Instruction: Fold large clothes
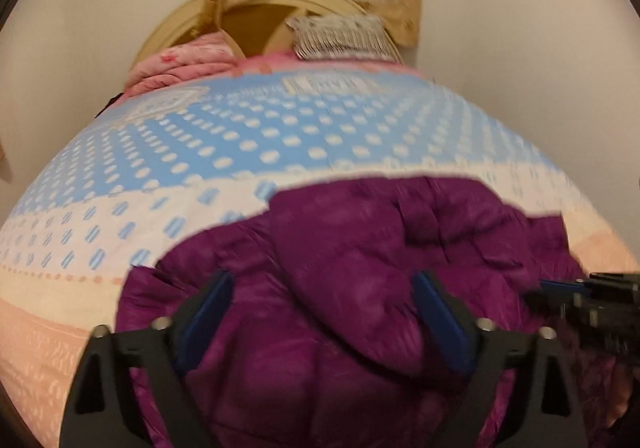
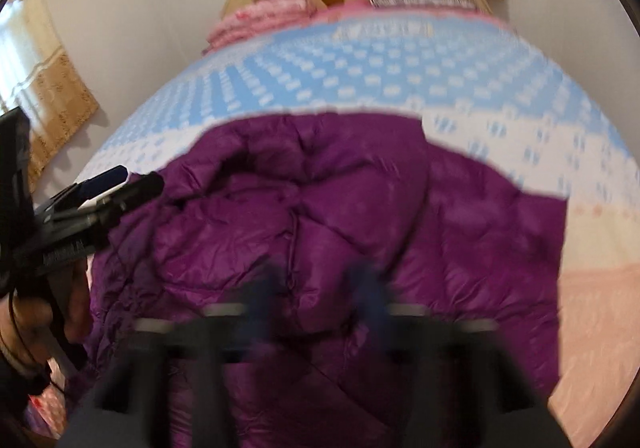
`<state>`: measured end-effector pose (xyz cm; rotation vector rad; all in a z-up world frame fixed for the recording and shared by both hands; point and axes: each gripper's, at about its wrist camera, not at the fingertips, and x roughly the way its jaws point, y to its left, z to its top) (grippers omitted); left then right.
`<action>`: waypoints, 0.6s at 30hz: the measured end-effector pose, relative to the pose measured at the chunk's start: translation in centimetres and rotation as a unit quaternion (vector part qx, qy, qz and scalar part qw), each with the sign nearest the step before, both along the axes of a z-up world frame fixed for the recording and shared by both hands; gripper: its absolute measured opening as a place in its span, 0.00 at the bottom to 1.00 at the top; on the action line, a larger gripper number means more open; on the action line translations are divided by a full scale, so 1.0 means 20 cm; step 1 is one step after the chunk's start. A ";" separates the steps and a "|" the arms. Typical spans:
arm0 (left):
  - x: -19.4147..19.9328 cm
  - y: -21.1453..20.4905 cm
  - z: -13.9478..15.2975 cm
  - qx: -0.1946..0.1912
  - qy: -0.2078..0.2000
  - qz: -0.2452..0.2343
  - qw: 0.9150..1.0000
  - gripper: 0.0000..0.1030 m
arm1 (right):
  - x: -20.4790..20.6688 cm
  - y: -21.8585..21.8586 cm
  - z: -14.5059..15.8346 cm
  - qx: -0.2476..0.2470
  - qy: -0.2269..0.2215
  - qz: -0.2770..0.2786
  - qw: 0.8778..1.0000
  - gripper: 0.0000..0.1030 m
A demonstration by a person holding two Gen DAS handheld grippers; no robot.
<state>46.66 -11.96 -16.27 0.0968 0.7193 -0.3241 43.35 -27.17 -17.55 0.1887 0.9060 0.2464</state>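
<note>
A purple quilted down jacket (image 1: pixel 352 268) lies crumpled on the bed; it also fills the right wrist view (image 2: pixel 340 207). My left gripper (image 1: pixel 322 288) is open, its blue pads spread wide just above the jacket's near part. It shows from the side in the right wrist view (image 2: pixel 120 183) at the jacket's left edge. My right gripper (image 2: pixel 320 284) is blurred by motion, its jaws a small gap apart over the jacket's middle. Its tip shows at the right edge of the left wrist view (image 1: pixel 560 288).
The bed (image 1: pixel 240 143) has a blue, white and pink dotted cover. A pink folded quilt (image 1: pixel 188 63) and a striped pillow (image 1: pixel 344 35) lie by the round headboard (image 1: pixel 256 23). Curtains (image 2: pixel 48 87) hang on the left wall.
</note>
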 end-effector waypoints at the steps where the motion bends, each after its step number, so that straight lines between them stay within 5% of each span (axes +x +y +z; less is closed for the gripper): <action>1: -0.04 -0.01 -0.01 -0.002 0.009 -0.015 1.000 0.85 | -0.02 0.01 0.02 -0.001 -0.002 0.003 1.000 0.09; 8: -0.28 -0.01 -0.05 0.021 0.011 -0.062 0.998 0.85 | -0.19 0.04 0.01 -0.075 0.001 0.040 0.996 0.08; 11: -0.26 -0.01 -0.07 0.043 0.005 -0.050 0.998 0.85 | -0.17 0.00 -0.05 -0.077 0.012 0.027 0.997 0.08; 15: -0.18 0.06 0.07 0.014 -0.019 -0.010 1.000 0.85 | -0.21 -0.04 0.05 -0.075 -0.006 0.009 0.997 0.12; 16: -0.15 0.07 0.11 0.011 -0.029 0.003 1.000 0.85 | -0.22 -0.04 0.08 -0.072 -0.007 0.007 0.997 0.17; 18: -0.09 0.09 0.18 0.016 -0.048 0.036 0.998 0.85 | -0.24 -0.06 0.16 -0.074 -0.018 -0.010 0.997 0.51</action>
